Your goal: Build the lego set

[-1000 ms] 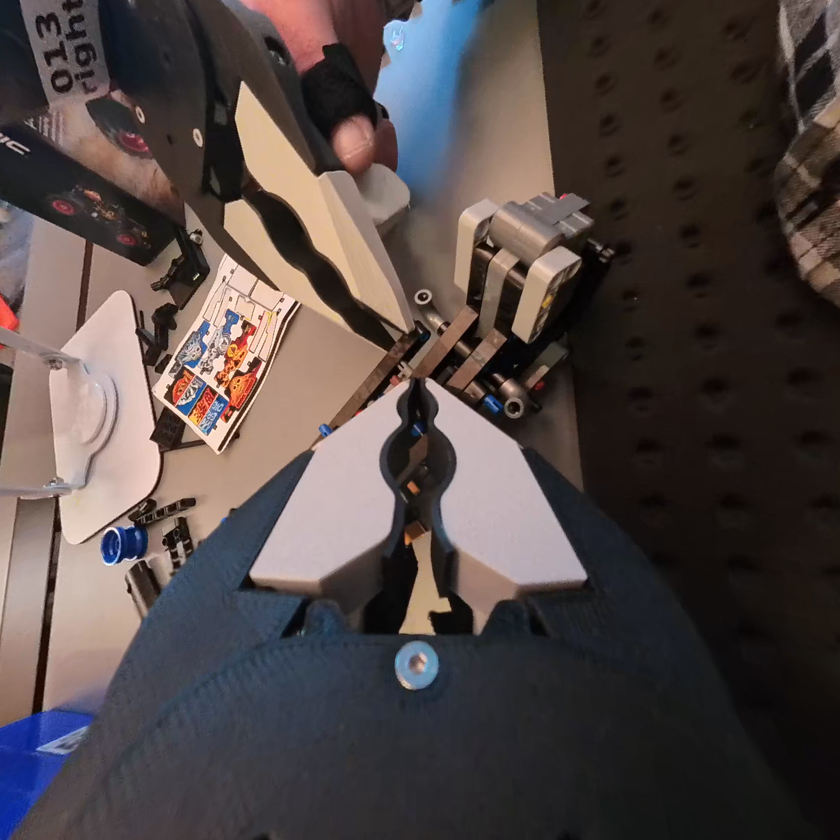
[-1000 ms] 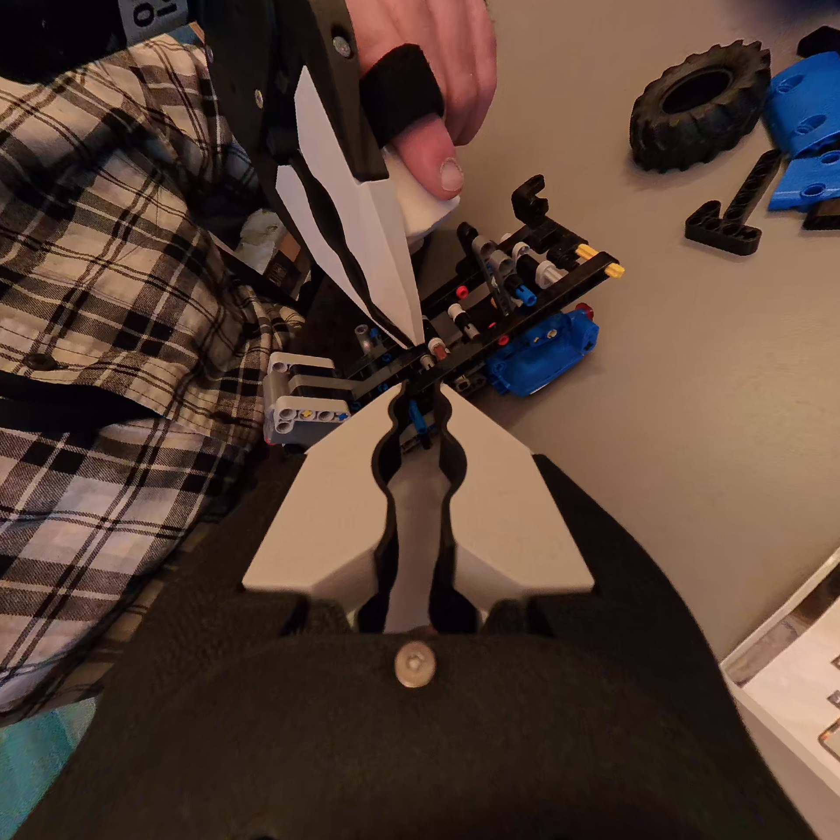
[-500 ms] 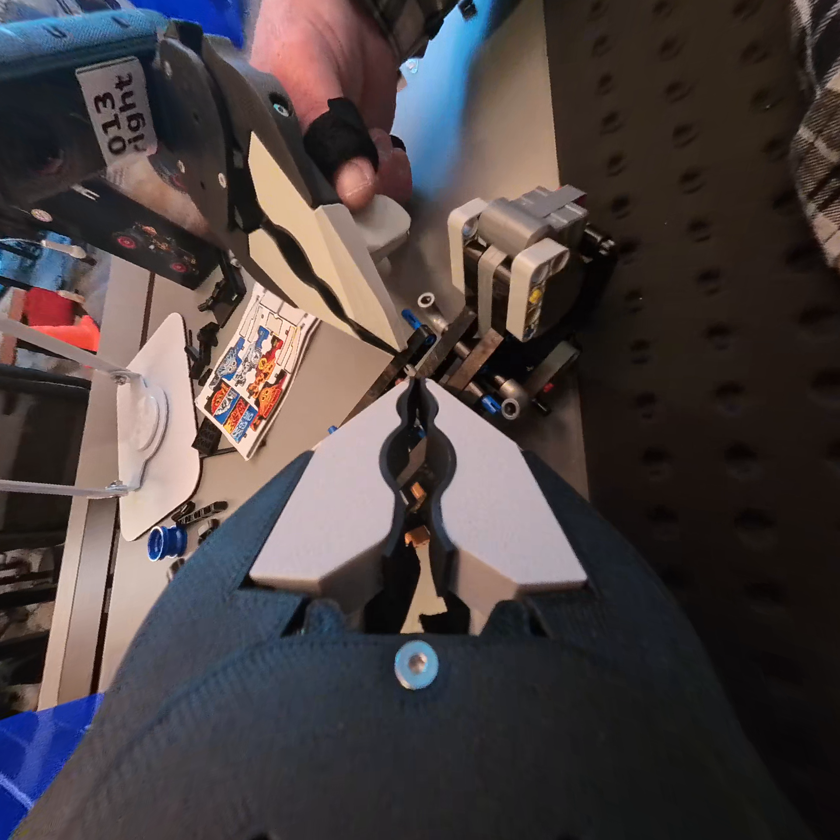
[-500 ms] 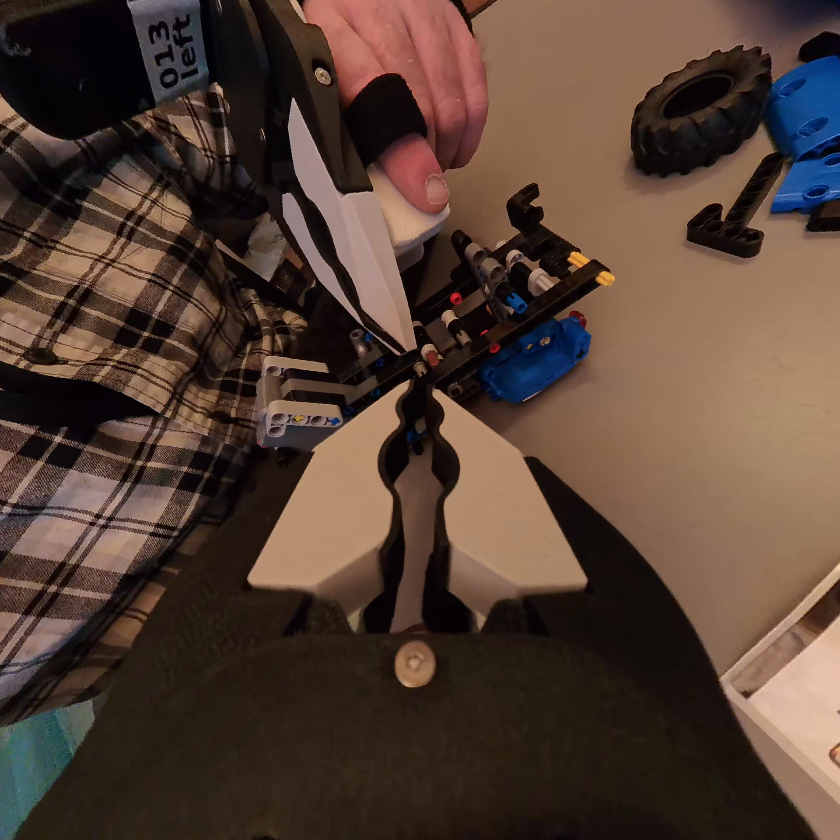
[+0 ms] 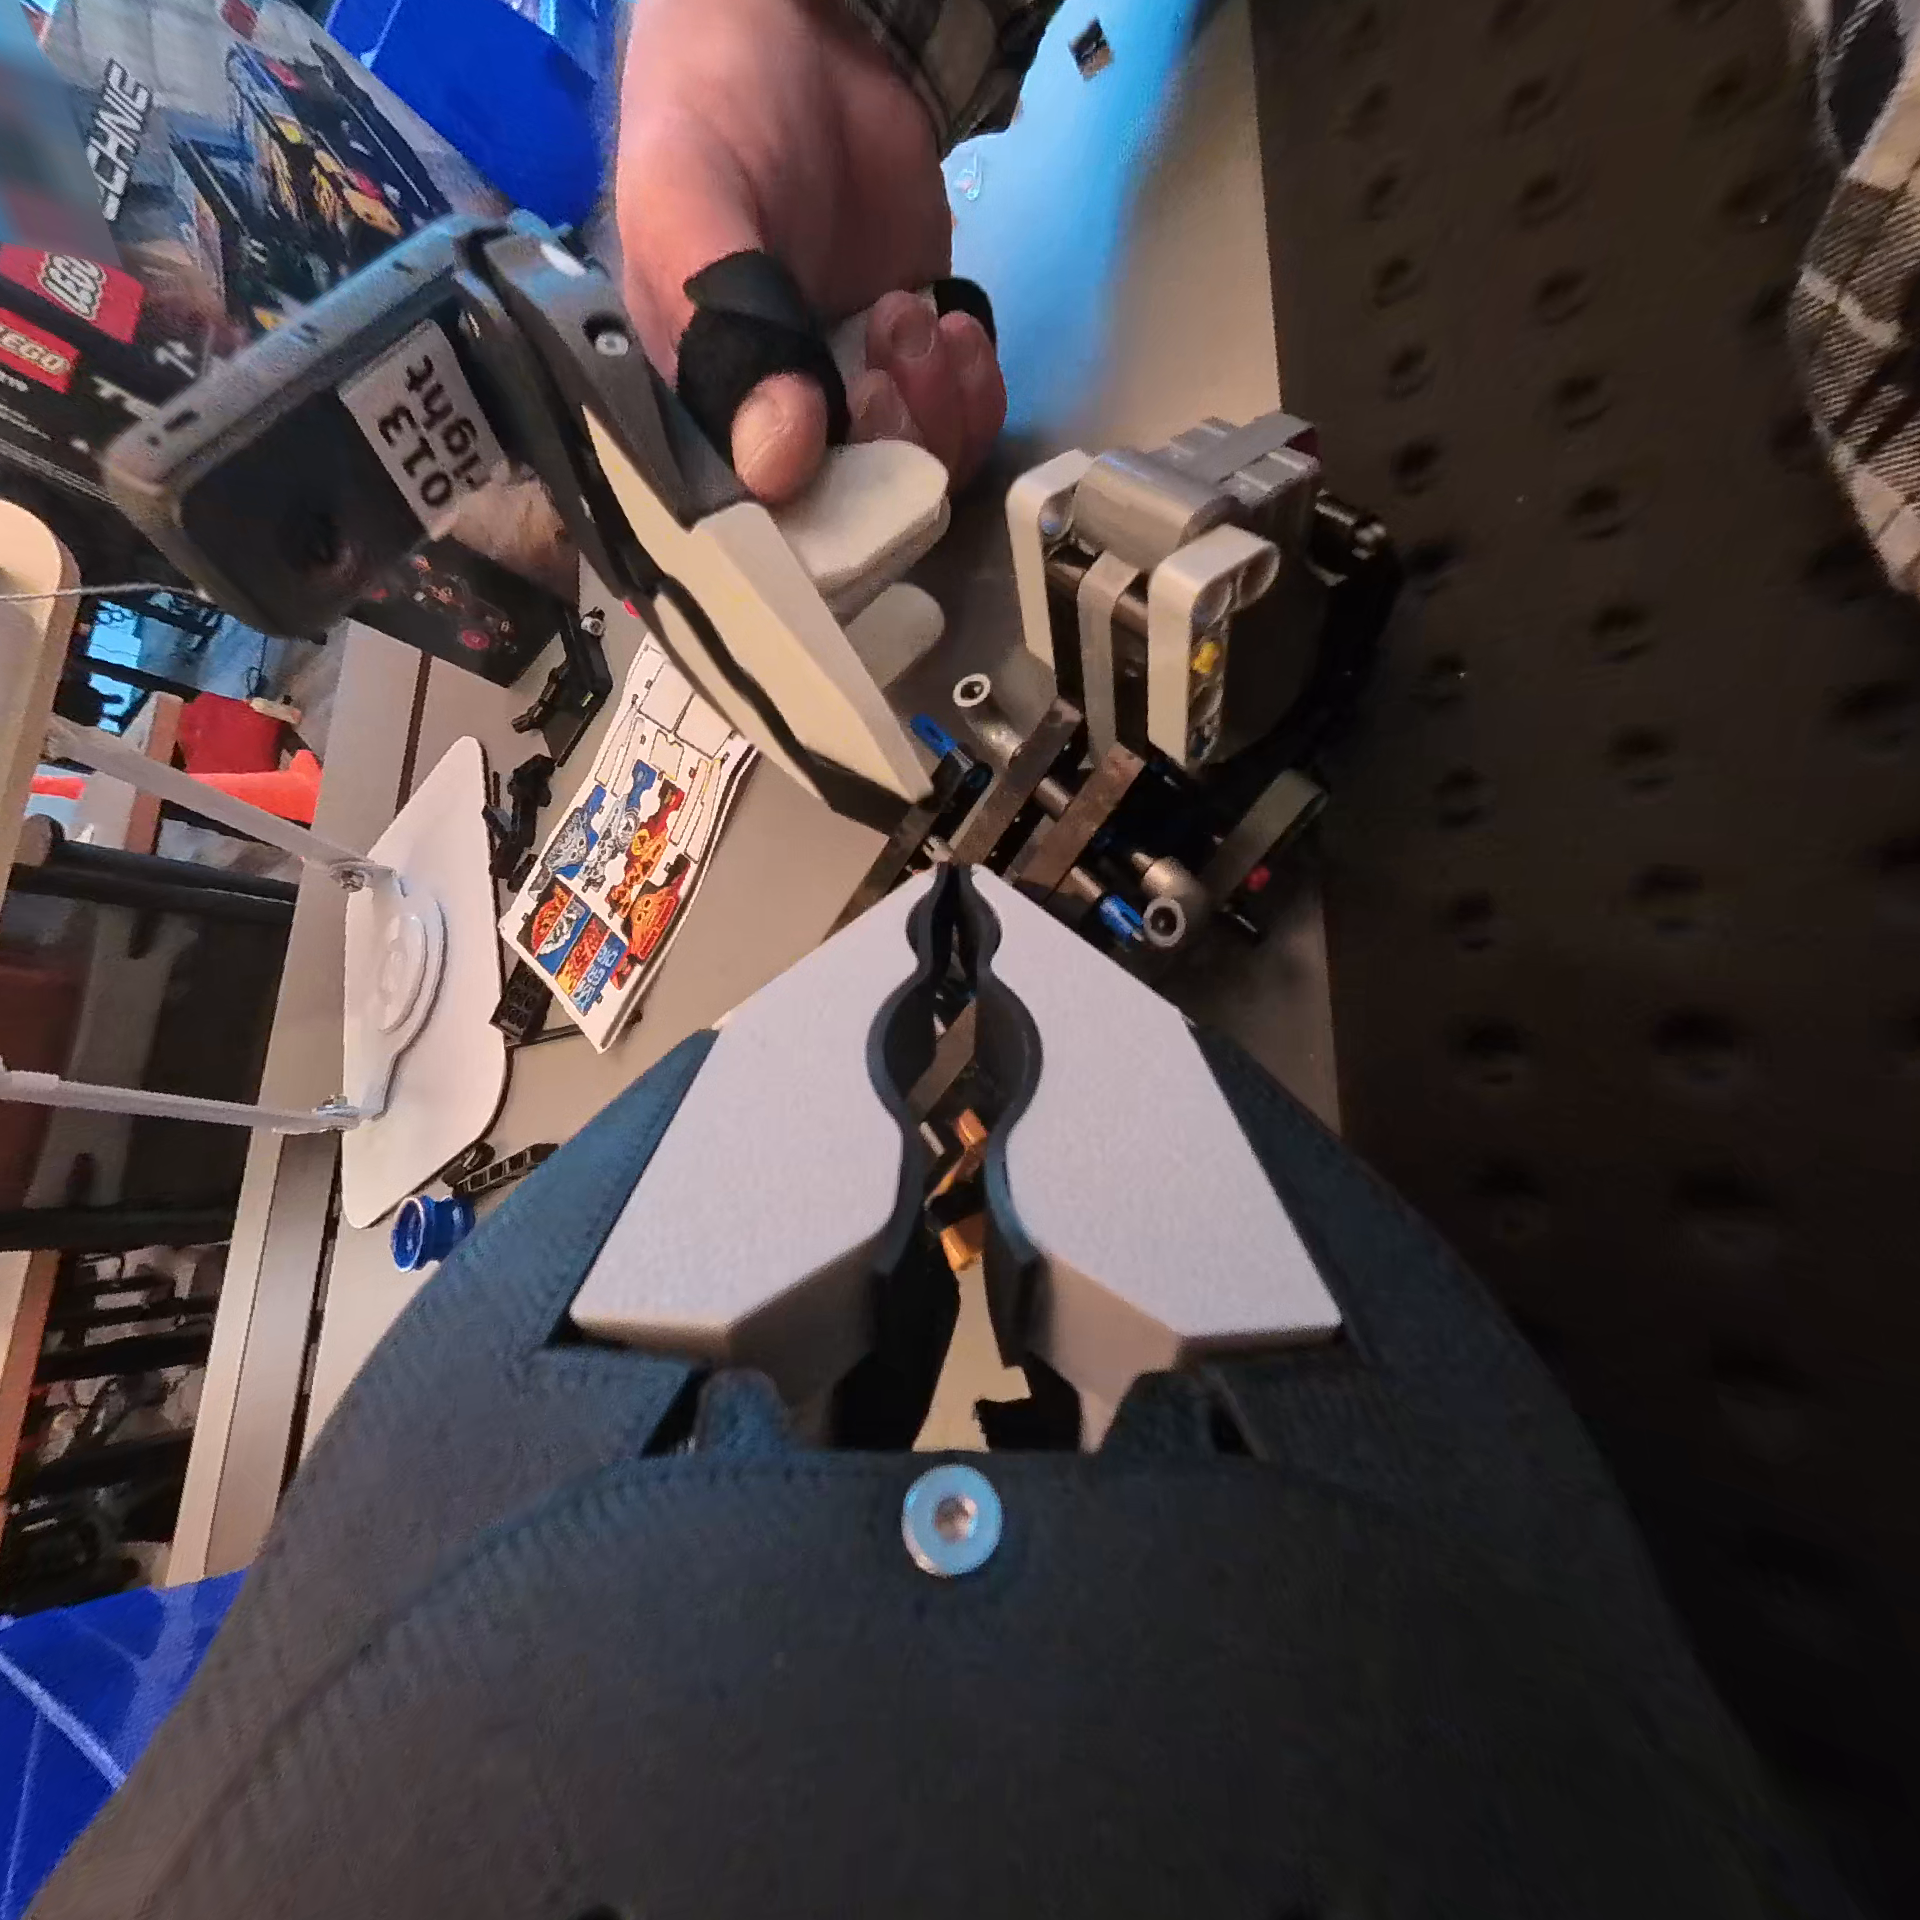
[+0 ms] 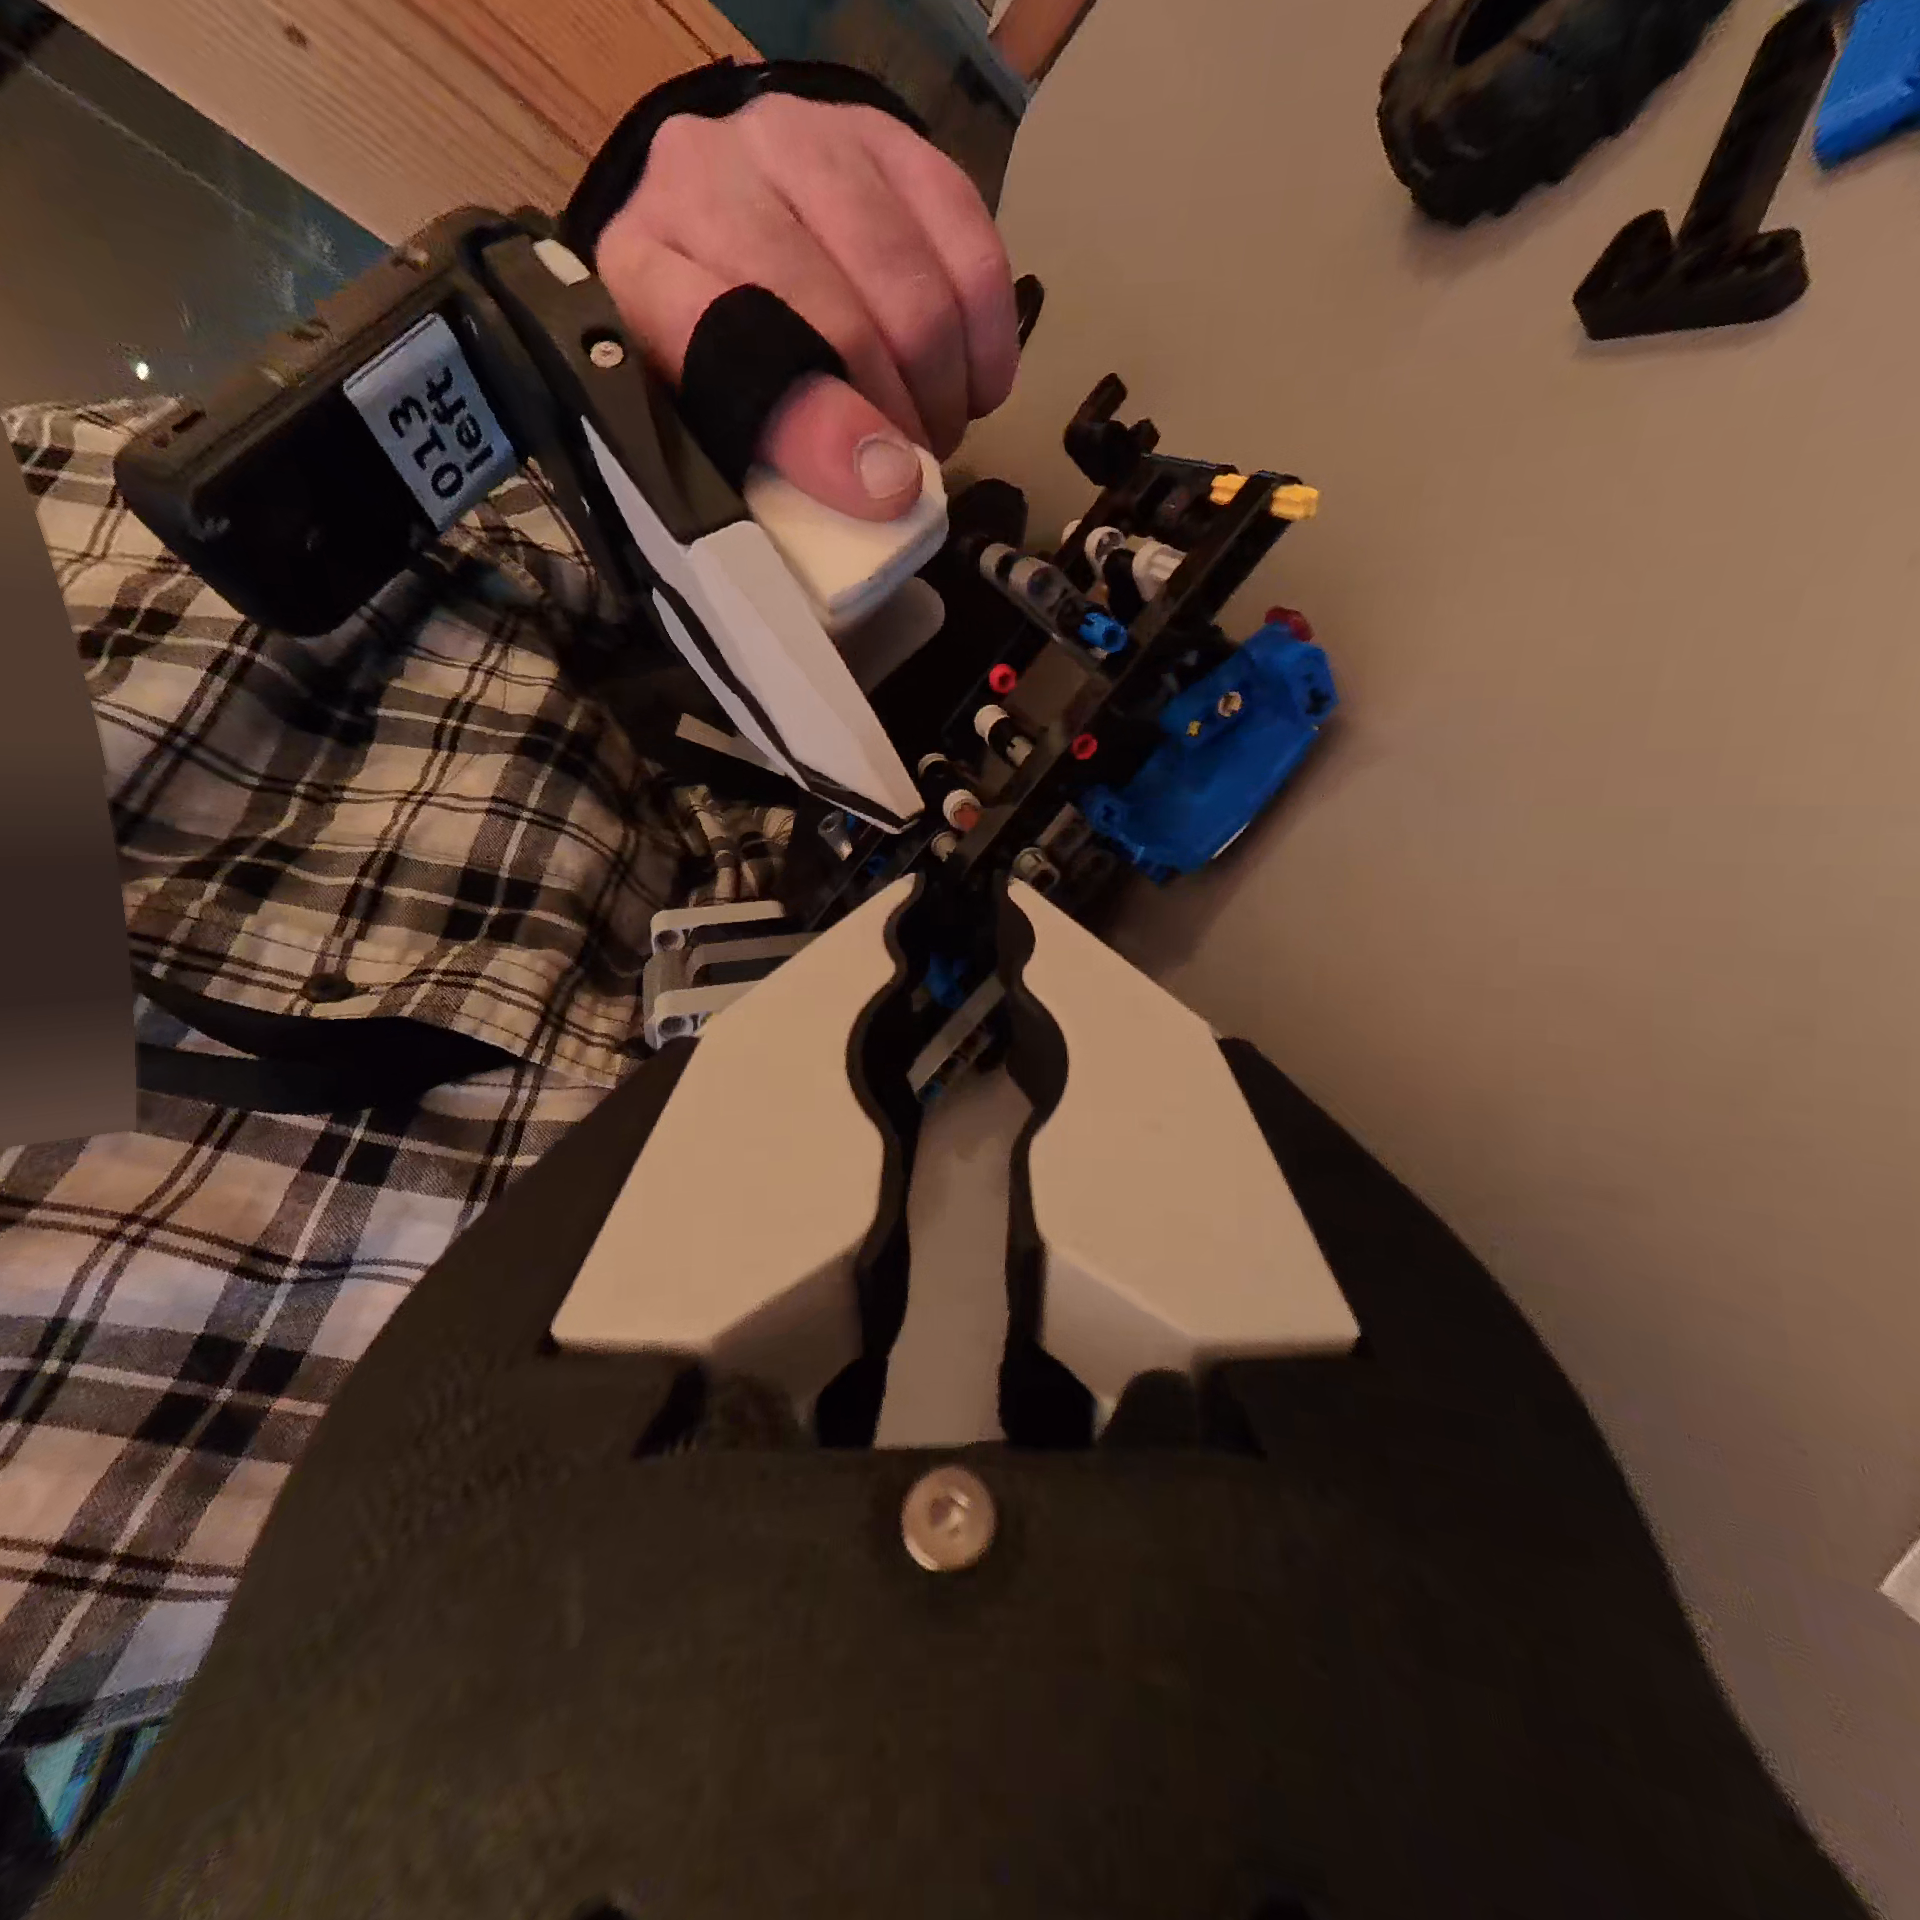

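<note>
Lego frame (image 6: 1091, 675) sits at the near edge of the grey table (image 6: 1558, 935), half-built, black beams with a blue chunk on one side. Left claw (image 5: 951, 883) is clamped on a black beam, right claw (image 6: 961, 894) pinches the frame from the other side. Sticker sheet (image 5: 623, 862) lies nearby, a black tyre (image 6: 1527, 94) farther off.

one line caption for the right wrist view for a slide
Both grippers, right gripper and left gripper, pinch the black lego chassis on the table.
</note>
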### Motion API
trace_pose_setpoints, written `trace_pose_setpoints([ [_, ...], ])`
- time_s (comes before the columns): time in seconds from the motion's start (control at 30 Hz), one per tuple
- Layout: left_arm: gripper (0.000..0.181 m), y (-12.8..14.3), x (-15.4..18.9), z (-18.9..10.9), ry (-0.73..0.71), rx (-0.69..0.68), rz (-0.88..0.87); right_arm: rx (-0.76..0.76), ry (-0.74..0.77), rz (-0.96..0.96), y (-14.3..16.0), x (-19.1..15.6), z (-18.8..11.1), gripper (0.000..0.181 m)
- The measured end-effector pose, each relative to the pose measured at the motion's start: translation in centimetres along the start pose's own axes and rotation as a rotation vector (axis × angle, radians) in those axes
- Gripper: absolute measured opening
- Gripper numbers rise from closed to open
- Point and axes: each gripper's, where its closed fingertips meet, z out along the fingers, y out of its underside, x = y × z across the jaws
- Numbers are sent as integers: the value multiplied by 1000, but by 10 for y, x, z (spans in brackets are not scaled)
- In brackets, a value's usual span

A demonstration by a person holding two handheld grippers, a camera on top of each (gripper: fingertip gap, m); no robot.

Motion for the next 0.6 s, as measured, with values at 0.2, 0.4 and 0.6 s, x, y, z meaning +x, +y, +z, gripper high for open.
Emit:
trace_pose_setpoints([
  [0.2, 0, -1, 1, -1, -39, 16, 27, -27, -23, 70, 3, 3, 0, 23],
  [0.4, 0, -3, 3, -3, -49, 48, 38, -29, -71, 83, 2, -4, 7, 11],
  [0.6, 0, 4, -2, -2, -106, 28, 73, -30, -67, 42, 3, -9, 10, 10],
])
